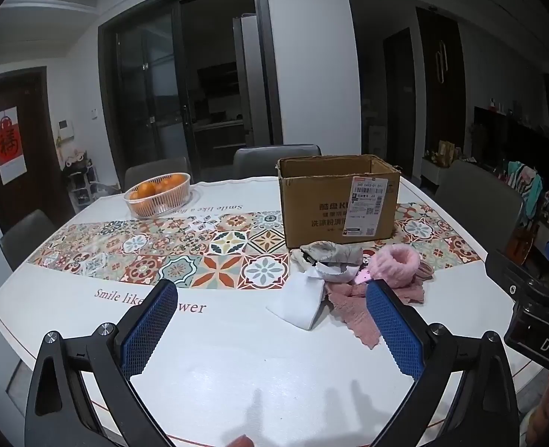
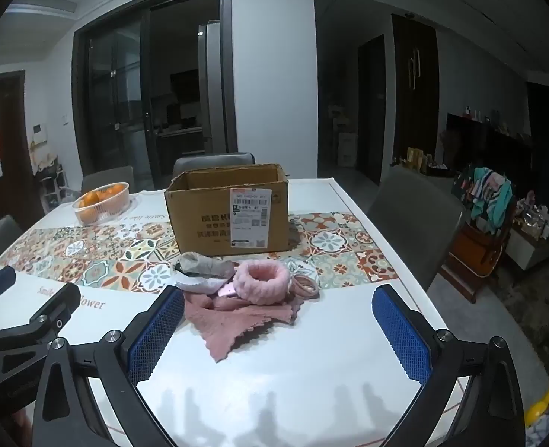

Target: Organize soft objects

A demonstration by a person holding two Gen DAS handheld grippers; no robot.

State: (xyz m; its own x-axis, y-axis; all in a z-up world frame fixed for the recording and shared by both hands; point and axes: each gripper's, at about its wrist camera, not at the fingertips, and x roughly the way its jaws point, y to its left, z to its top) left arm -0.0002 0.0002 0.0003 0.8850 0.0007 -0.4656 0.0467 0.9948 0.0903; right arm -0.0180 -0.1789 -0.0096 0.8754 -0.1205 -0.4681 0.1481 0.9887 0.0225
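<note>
A pile of soft things lies on the table in front of an open cardboard box [image 1: 339,201] [image 2: 229,210]: a fluffy pink headband [image 1: 395,262] [image 2: 261,282], a pink knitted cloth [image 1: 352,311] [image 2: 233,318], a grey garment [image 1: 330,255] [image 2: 203,264], a white cloth [image 1: 300,303] and pink hair ties [image 2: 306,287]. My left gripper [image 1: 270,298] is open and empty, above the table just short of the pile. My right gripper [image 2: 280,303] is open and empty, near the pink cloth's front edge.
A white basket of oranges [image 1: 159,193] [image 2: 103,201] stands at the far left of the table [image 1: 214,365]. Grey chairs [image 2: 412,219] stand around it. The table's right edge [image 2: 393,257] is close to the pile.
</note>
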